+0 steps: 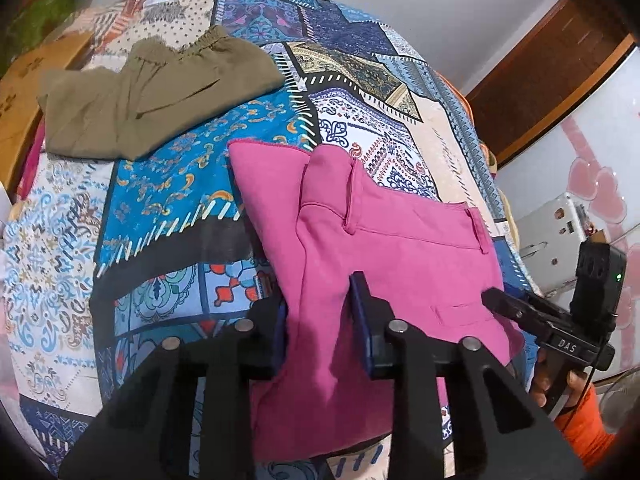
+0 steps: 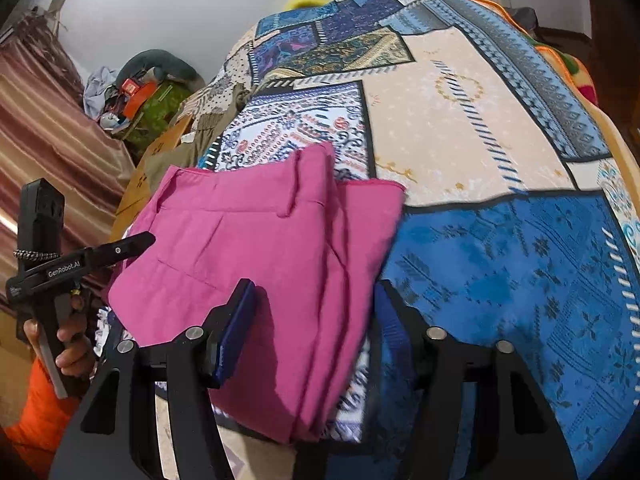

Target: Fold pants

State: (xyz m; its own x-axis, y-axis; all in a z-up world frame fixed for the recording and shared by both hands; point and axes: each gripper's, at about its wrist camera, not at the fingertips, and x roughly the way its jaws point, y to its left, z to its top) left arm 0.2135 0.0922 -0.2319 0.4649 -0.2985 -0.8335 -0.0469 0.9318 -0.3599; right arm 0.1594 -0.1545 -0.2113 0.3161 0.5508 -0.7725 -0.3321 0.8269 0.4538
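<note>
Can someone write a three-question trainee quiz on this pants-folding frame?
1. True or false: the folded olive-green pants touch the folded pink cotton pants.
2. Which hand-held gripper has pink fabric between its fingers: A left hand-held gripper, B right hand-held gripper, C both?
3. Fill in: both garments lie on a patchwork-print ____.

Key:
1. False; patterned cloth shows between them.
2. C; each wrist view shows pink fabric running between its blue pads, though neither view shows the pads clamped shut.
3. Bedsheet.
</note>
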